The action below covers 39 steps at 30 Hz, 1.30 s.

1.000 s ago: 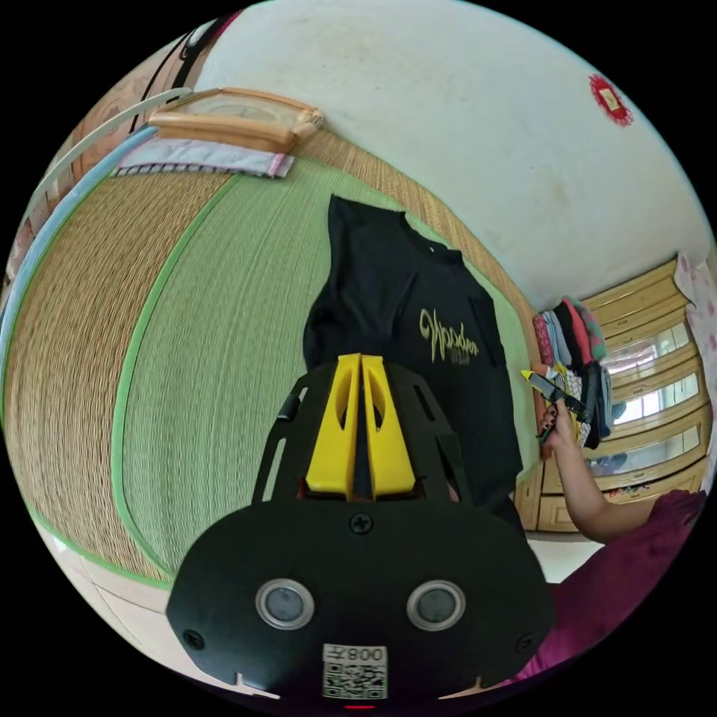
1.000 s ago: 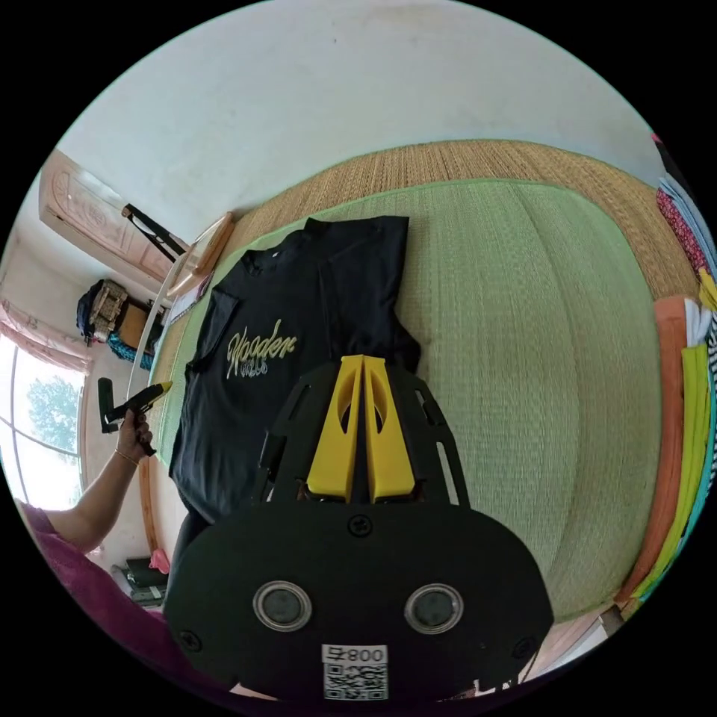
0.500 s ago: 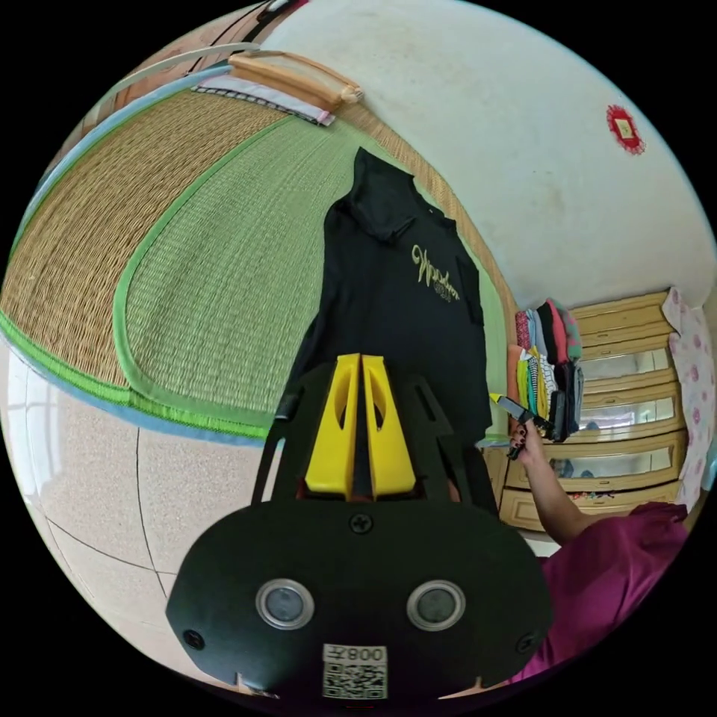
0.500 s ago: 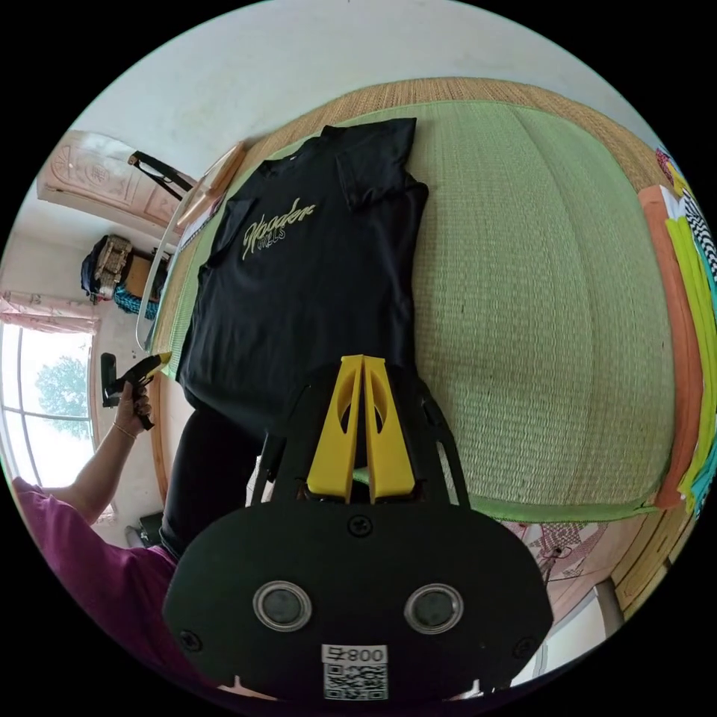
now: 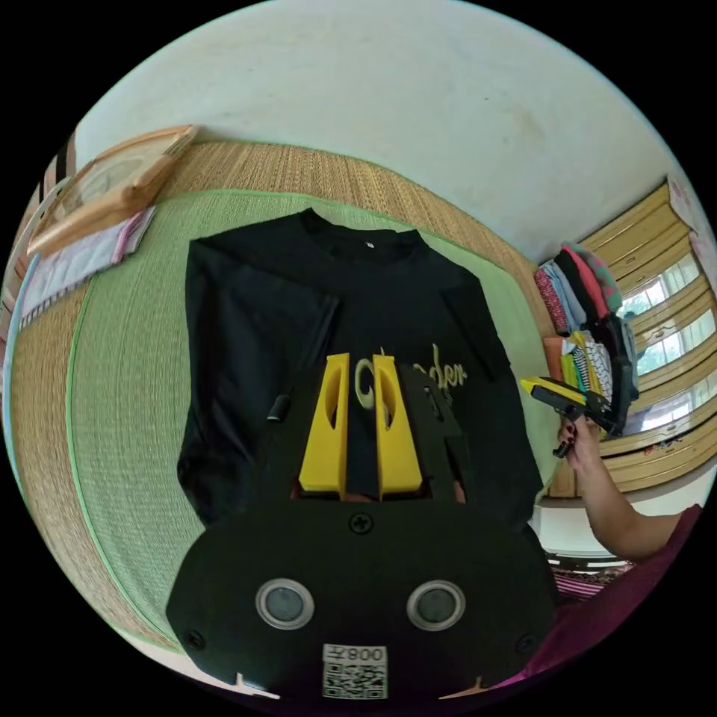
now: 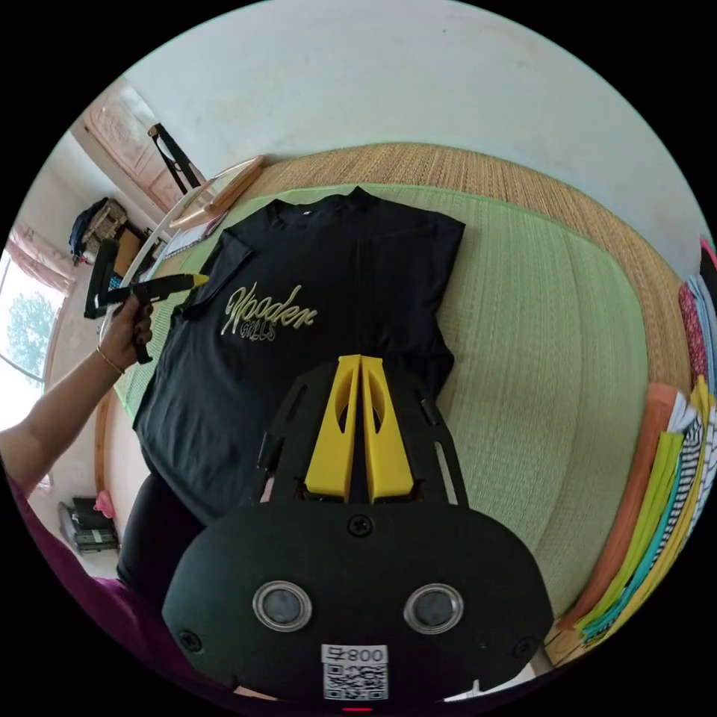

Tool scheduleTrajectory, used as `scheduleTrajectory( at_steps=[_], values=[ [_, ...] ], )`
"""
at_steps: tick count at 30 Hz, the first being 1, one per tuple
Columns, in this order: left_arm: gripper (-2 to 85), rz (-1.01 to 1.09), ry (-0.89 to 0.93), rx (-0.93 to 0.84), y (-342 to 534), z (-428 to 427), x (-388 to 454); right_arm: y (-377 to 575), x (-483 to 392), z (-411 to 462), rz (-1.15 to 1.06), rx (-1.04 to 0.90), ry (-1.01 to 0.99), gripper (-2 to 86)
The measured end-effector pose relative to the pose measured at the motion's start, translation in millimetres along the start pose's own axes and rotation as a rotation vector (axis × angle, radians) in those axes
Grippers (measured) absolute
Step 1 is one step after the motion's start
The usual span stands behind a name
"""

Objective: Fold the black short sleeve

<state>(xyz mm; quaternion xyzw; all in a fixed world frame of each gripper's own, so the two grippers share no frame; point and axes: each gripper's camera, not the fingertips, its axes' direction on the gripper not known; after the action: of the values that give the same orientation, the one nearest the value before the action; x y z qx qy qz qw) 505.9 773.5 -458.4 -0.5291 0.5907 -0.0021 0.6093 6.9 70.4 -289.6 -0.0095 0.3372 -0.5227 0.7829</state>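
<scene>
The black short sleeve shirt with gold chest lettering lies face up on the green mat, and one sleeve side is folded in over the body. My left gripper hovers over its lower half, with the jaws a little apart and nothing between them. In the right gripper view the shirt has a straight folded edge on its right. The right gripper hangs over the hem side with its jaws together. A hand holds the left gripper beside the shirt's other sleeve. The right gripper is off the shirt's edge.
Folded clothes are stacked at the mat's end. A wooden frame on a pale cloth lies at the other end. Wooden drawers stand beyond the stack. A white wall runs behind the mat. The person's arm reaches in.
Both cameras have swung to face the shirt squarely. The left jaws, pressed together before, now stand a little apart. The shirt lies spread wider on the mat.
</scene>
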Motion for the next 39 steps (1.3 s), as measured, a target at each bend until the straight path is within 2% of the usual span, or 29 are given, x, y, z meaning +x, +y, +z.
scheduleTrajectory(
  at_steps=[7, 16, 20, 23, 30, 36, 39],
  values=[
    [4.7, 0.030, -0.157, -0.039, -27, 35, 14, -4, -3, 21, -0.018, 0.001, 0.022, -0.4],
    [1.1, 0.019, -0.097, 0.059, -27, 16, 25, 2, 2, 19, -0.013, 0.018, -0.041, 0.0],
    [1.3, 0.024, -0.113, -0.013, -29, 36, 29, 6, -1, 15, -0.014, 0.032, -0.024, 0.2],
    [1.9, -0.001, -0.082, 0.004, -22, 36, 27, 7, 4, 12, 0.014, 0.036, -0.048, 0.2],
    [2.9, -0.044, 0.001, 0.143, 29, -7, 15, 15, 16, -8, 0.066, 0.072, -0.096, 0.2],
    [1.0, -0.181, -0.061, 0.054, 81, -5, -24, 20, 26, -8, 0.103, 0.051, -0.129, 0.2],
    [0.5, -0.205, 0.028, 0.159, 110, -24, -34, 19, 31, -20, 0.109, 0.063, -0.137, 0.2]
  ],
)
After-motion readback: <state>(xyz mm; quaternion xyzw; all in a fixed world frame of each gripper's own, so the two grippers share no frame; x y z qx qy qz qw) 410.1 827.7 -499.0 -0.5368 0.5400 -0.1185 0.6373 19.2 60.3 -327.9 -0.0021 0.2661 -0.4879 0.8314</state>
